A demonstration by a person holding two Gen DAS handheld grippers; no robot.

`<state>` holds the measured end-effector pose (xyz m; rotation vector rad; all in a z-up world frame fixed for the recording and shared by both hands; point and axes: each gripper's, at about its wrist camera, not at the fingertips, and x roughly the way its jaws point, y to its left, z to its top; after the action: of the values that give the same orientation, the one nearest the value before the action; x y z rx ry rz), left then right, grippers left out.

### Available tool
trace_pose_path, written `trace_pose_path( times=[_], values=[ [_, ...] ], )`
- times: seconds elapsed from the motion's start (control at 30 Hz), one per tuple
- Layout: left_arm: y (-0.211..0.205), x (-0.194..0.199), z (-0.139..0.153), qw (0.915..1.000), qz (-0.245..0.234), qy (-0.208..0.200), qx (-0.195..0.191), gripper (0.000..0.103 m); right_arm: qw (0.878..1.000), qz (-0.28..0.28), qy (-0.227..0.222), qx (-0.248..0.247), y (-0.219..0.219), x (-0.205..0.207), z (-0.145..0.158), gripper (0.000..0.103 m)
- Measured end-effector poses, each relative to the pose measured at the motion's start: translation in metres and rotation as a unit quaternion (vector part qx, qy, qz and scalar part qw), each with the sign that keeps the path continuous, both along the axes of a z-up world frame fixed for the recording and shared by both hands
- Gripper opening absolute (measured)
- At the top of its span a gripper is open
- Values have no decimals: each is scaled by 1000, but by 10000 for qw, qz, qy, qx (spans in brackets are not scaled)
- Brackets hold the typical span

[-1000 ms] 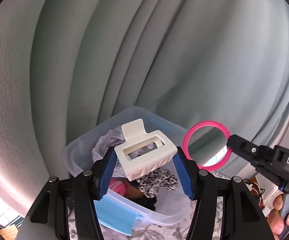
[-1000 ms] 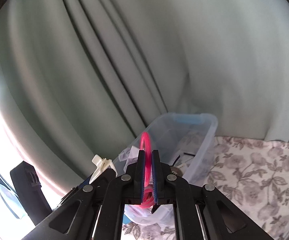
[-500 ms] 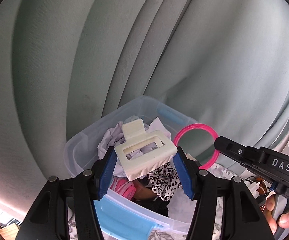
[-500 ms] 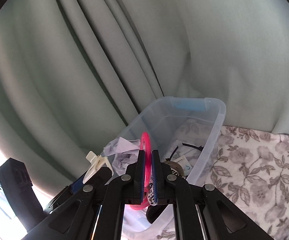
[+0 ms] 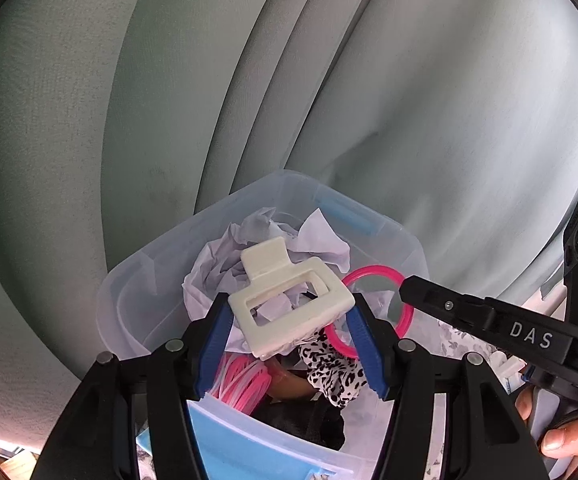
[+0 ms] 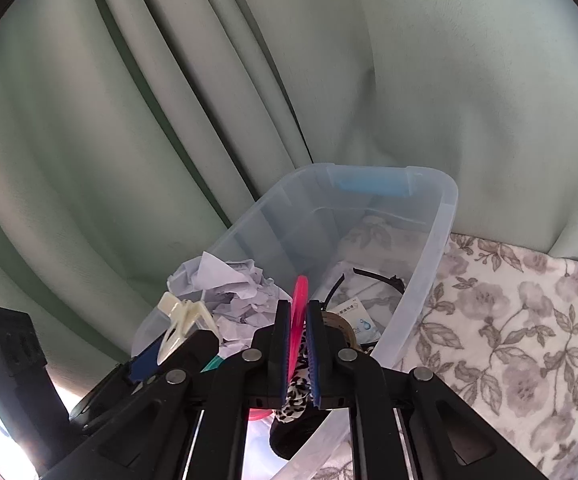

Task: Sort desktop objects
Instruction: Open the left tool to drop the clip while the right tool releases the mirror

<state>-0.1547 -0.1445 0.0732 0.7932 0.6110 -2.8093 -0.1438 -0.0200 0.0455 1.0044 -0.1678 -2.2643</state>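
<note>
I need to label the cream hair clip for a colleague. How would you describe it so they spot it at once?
Find the clear plastic bin before the green curtain. Above its crumpled paper, the left tongs hold the cream hair clip. Unlike the round pink ring beside it, it is a rectangular open frame.

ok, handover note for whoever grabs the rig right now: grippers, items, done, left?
Left gripper: jaws clamped on the cream hair claw clip, held over the clear storage bin.
Right gripper: jaws closed on the pink ring, also above the bin.
Bin sits on the floral cloth, against the green curtain.
Done: crumpled paper, leopard-print fabric, a pink coil and a black headband already lie inside.
Left: release clip and ring into the bin. Anything further on the desk is out of view.
</note>
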Motion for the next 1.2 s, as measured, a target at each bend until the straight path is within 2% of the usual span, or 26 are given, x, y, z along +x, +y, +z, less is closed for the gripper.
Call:
trace_pose_path(
  times=[0.5, 0.53, 0.67, 0.83, 0.97, 1.07, 1.2],
  values=[
    [6, 12, 9, 9999, -29, -66, -71, 62, 9999, -108, 63, 72, 2, -4, 4, 11],
    [8, 14, 11, 9999, -42, -51, -83, 63, 9999, -98, 90, 76, 3, -3, 5, 13],
    [13, 22, 18, 9999, -93, 8, -131, 65, 9997, -73, 219, 93, 4, 5, 14, 28],
    [18, 34, 25, 9998, -104, 23, -179, 65, 9993, -11, 352, 157, 6, 20, 24, 30],
    [19, 42, 30, 9996, -105, 10, -267, 65, 9990, 37, 389, 237, 5, 30, 27, 38],
    [15, 46, 32, 9994, -115, -28, -314, 65, 9988, 56, 394, 299, 6, 39, 29, 40],
    [11, 45, 25, 9989, -122, -121, -430, 65, 9979, 58, 458, 455, 6, 52, 32, 43]
  ],
)
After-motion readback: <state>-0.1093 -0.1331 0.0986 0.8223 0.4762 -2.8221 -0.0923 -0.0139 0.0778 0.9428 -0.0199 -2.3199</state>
